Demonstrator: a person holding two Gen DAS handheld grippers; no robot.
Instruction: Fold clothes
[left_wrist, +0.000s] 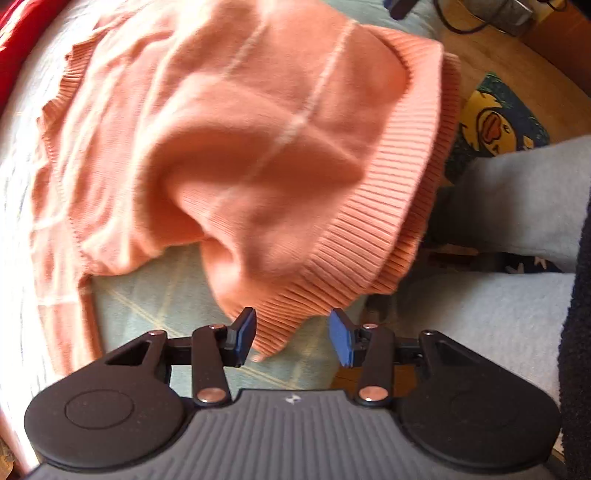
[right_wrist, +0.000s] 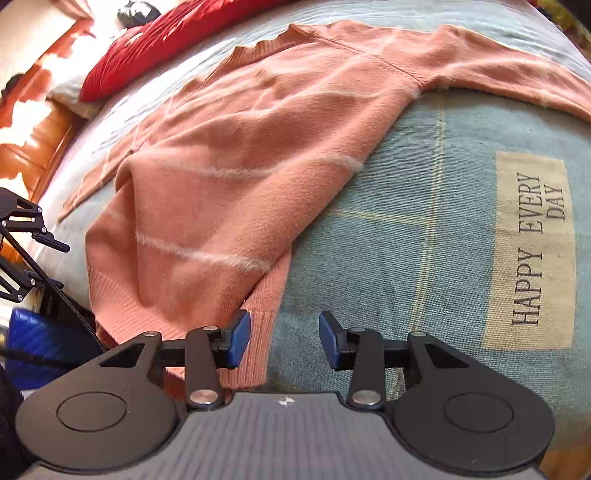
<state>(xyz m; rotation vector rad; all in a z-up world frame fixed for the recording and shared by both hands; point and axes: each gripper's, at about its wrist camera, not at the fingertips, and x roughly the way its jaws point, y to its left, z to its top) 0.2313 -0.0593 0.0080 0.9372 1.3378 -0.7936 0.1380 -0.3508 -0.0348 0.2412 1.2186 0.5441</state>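
Right wrist view showed the orange sweater (right_wrist: 236, 177) rumpled on the bedspread (right_wrist: 424, 229), one sleeve stretched far right, no neat fold; right gripper (right_wrist: 284, 339) and left gripper (left_wrist: 293, 338) both spread, empty.

My left hand-held gripper (left_wrist: 291, 338) and right hand-held gripper (right_wrist: 284, 339) are black with blue pads (left_wrist: 245, 336), silver screws (right_wrist: 203, 397), ribbed grey tops, and I wear grey trousers (left_wrist: 517, 206).
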